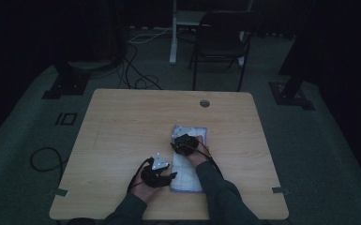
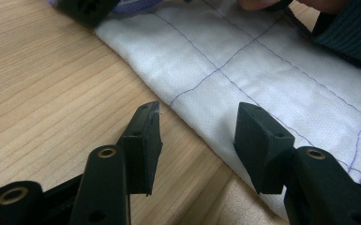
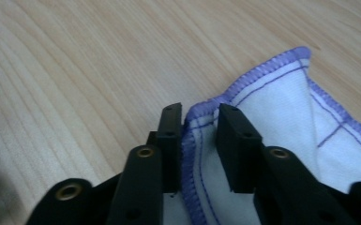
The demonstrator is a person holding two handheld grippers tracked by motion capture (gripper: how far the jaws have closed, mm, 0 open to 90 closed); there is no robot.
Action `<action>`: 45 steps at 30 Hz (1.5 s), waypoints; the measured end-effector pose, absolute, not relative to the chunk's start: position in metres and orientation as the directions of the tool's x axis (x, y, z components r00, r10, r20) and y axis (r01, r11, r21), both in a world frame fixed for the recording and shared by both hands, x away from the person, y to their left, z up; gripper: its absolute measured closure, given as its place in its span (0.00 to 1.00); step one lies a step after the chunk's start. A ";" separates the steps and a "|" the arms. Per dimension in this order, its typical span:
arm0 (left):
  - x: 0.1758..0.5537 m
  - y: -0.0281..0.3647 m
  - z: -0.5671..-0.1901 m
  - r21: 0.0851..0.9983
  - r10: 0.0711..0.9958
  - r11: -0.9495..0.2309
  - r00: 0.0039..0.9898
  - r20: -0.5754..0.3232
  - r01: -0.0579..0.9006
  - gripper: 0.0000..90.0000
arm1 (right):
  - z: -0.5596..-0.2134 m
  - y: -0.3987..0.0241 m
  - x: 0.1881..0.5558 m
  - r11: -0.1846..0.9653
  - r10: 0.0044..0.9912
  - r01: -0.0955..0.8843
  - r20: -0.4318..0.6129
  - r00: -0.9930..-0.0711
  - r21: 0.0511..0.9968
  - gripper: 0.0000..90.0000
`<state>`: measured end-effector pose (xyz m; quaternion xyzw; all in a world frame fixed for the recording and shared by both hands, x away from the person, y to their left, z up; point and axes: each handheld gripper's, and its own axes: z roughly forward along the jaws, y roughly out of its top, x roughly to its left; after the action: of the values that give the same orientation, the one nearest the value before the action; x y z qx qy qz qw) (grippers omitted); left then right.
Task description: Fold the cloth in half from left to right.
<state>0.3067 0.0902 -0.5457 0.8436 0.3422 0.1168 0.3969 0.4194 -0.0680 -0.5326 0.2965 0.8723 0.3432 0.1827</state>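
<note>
No readable text anywhere here: no words, no brand marks, no numbers on the wooden table point(image 1: 122, 122), none on the white cloth point(image 2: 262, 79), where purple stitched grid lines are the sole markings.

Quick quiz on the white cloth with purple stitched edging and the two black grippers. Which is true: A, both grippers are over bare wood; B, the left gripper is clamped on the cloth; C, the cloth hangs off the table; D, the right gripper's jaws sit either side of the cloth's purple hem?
D: in the right gripper view, the right gripper has the white cloth's purple hem between its jaws.
</note>
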 end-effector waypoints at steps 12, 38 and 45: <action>0.307 0.090 -0.546 0.750 0.670 -0.450 0.738 -0.075 0.484 0.57 | -0.517 -0.088 0.426 0.555 0.679 0.397 -0.122 -0.724 0.731 0.92; 0.306 0.090 -0.545 0.748 0.670 -0.453 0.738 -0.073 0.485 0.57 | -0.492 -0.146 0.451 0.462 0.785 0.444 -0.122 -0.607 0.768 0.98; 0.306 0.090 -0.545 0.748 0.670 -0.453 0.738 -0.073 0.485 0.57 | -0.492 -0.163 0.463 0.460 0.814 0.469 -0.146 -0.563 0.754 0.98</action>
<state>0.3064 0.0903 -0.5455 0.8443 0.3421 0.1172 0.3954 0.4628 -0.1628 -0.4924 0.3931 0.8159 0.3401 0.2532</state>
